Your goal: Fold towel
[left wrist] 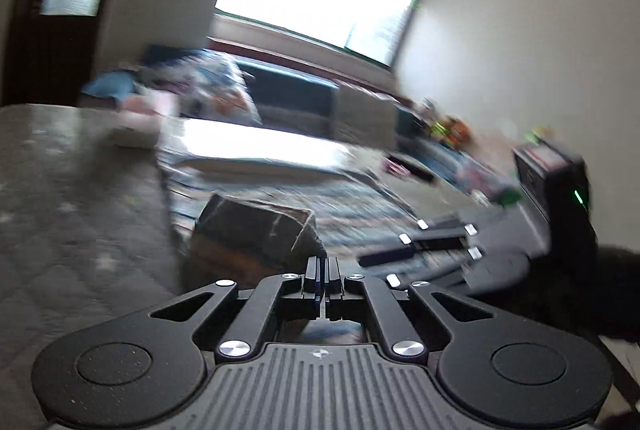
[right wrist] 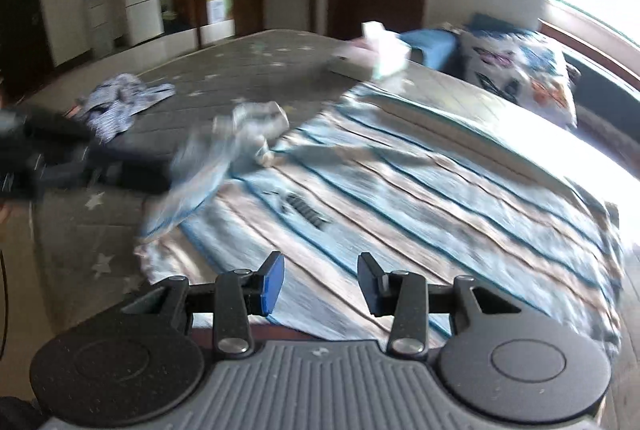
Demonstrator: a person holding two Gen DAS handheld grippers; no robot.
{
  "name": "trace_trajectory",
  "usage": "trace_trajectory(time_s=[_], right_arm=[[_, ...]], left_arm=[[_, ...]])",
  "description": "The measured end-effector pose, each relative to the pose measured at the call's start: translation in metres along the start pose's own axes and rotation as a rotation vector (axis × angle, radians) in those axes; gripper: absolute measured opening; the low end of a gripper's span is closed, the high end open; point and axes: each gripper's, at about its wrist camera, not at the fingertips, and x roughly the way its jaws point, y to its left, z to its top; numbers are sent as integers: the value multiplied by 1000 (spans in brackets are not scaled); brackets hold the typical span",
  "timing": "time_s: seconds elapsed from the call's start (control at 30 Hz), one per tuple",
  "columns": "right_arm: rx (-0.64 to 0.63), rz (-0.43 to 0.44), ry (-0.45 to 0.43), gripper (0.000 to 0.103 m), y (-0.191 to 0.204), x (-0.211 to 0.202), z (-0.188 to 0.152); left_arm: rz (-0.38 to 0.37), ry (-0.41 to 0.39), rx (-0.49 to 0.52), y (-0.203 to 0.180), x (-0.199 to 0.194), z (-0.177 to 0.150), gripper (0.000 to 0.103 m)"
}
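Bed (right wrist: pixel 248 57): a grey star-printed mattress carries everything; its far half is bare, giving open room for a sweep, while the near left edge falls away beside the towel.

Towel (right wrist: pixel 400 189): a large blue, white and tan striped cloth lies spread flat over the near right part of the bed, its right edge hanging close to the bed's side. One corner is lifted at the left; in the left wrist view a raised flap (left wrist: pixel 260 230) stands just ahead of the closed fingers.

Left tool (left wrist: pixel 324 276): clenched, apparently on that towel corner. To fold well, carry the corner low across to the opposite edge and match the borders before letting go.

Right tool (right wrist: pixel 320 284): released, jaws apart over the near towel edge, holding nothing.

Small clothes (right wrist: pixel 120 97) and a crumpled piece (right wrist: pixel 256 125) lie beyond the towel, clear of the fold path. Motion blur hides finer detail.
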Motion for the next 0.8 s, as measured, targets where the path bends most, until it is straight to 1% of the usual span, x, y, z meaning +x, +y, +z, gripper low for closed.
trace_trajectory(time_s=[0.07,0.17,0.23,0.3,0.37,0.43,0.5,0.57,0.6,0.67,0.7,0.8], right_arm=[[23,-15,-1,41,-8,-3,-3],[42,-18,-5,41,-17,-9,-7],[45,-10,-10,41,-18,-11,-7],[42,11,-18,41,-17,-12,-6],[39,31,-24,41,-15,-11,-4],[33,60,-28,39,-8,-8,-2],[24,92,-28,31,-2,-3,0],[18,125,-19,28,5,3,0],[15,140,-14,25,9,6,-1],[1,164,1,24,16,13,-4],[-5,176,10,23,18,17,-5],[-22,186,53,22,24,28,-12]], left_arm=[[-38,51,30,-6,13,-4,2],[-49,133,60,-10,24,-14,3],[-62,158,76,-11,23,-15,4],[-70,156,97,-11,17,-11,4],[-45,136,120,-9,9,-6,4],[-2,127,117,-4,7,-1,4],[55,134,99,5,12,2,4],[113,167,100,14,21,-1,4],[132,188,98,19,25,-4,4],[164,233,91,28,32,-11,4],[175,252,86,32,35,-15,4],[169,255,78,36,31,-15,4]])
